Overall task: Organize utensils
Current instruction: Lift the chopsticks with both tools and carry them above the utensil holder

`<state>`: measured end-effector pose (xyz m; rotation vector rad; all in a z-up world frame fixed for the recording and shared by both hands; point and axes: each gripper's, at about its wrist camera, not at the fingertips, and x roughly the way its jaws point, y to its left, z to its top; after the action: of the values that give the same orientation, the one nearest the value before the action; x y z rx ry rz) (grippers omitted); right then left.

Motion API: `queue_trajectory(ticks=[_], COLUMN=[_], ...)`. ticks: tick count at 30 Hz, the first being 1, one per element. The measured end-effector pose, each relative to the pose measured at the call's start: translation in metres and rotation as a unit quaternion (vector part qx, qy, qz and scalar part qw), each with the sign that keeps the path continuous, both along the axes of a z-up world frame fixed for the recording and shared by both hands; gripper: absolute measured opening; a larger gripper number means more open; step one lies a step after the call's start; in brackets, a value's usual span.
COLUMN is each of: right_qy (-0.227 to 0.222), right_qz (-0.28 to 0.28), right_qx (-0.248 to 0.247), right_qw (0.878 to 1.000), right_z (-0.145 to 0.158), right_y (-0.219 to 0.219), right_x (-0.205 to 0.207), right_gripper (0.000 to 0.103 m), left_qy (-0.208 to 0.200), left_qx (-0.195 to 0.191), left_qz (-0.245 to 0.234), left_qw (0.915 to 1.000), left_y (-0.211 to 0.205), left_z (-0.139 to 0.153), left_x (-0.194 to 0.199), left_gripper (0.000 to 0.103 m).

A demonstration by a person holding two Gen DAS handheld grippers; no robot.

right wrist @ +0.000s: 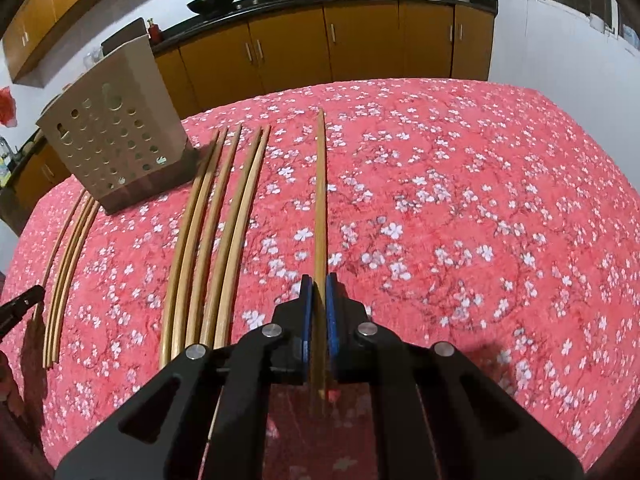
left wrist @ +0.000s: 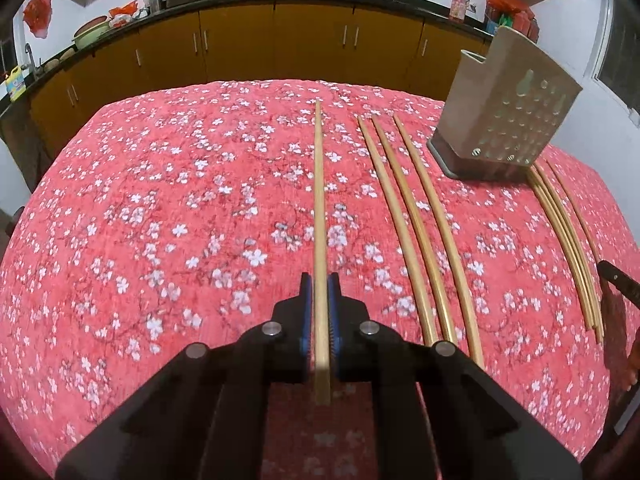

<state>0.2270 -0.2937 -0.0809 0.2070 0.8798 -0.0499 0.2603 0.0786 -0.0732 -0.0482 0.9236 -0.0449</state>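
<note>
Kitchen cabinets in amber wood line the back wall, and up front a red cloth (left wrist: pixel 160 200) scattered with white blossoms covers the table; both hands are committed now, the left gripper (left wrist: pixel 320 312) clamped on one chopstick (left wrist: pixel 319 200) and the right gripper (right wrist: pixel 319 312) clamped on another chopstick (right wrist: pixel 321 200), each stick running straight ahead between ribbed blue pads; early days, I'd say, since the perforated holder (left wrist: pixel 516 120) stands near the table's far edge and whether it holds anything cannot be told; three loose chopsticks (left wrist: pixel 416 220) lie just beside the left stick, and a further bundle (right wrist: pixel 224 220) waits near the right; slim, smooth, pale bamboo, tapering away; the holder looks like matte beige plastic on a dark base.
</note>
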Motion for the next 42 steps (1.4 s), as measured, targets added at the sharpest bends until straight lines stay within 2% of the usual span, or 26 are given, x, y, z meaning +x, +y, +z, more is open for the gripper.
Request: queue_trajectory(ticks=[7, 12, 21, 22, 25, 35, 42], right_qy=[-0.011, -0.013, -0.013, -0.014, -0.038, -0.119, -0.193], right_qz=[0.007, 0.006, 0.010, 0.011, 0.011, 0.000, -0.009], right_qx=[-0.029, -0.021, -0.028, -0.025, -0.016, -0.016, -0.025], right_qw=[0.999, 1.000, 0.999, 1.000, 0.999, 0.993, 0.981], right_z=[-0.002, -0.001, -0.002, -0.001, 0.013, 0.064, 0.104], right_y=[0.007, 0.004, 0.007, 0.006, 0.003, -0.009, -0.010], right_x=[-0.007, -0.006, -0.006, -0.007, -0.017, -0.042, -0.055], right_gripper=[0.008, 0.008, 0.008, 0.008, 0.008, 0.008, 0.008], left_qy=[-0.018, -0.018, -0.018, -0.015, -0.004, -0.055, -0.134], left_qx=[0.024, 0.018, 0.029, 0.037, 0.028, 0.028, 0.016], left_qz=[0.004, 0.009, 0.005, 0.000, 0.000, -0.005, 0.004], left_qw=[0.9995, 0.9996, 0.9994, 0.9992, 0.9996, 0.9981, 0.9909], left_y=[-0.007, -0.005, -0.007, -0.008, -0.007, -0.001, 0.000], left_z=[-0.003, -0.004, -0.005, -0.004, 0.001, 0.052, 0.108], left_x=[-0.017, -0.018, -0.019, -0.019, -0.019, -0.039, -0.049], left_gripper=[0.009, 0.009, 0.008, 0.008, 0.008, 0.008, 0.008])
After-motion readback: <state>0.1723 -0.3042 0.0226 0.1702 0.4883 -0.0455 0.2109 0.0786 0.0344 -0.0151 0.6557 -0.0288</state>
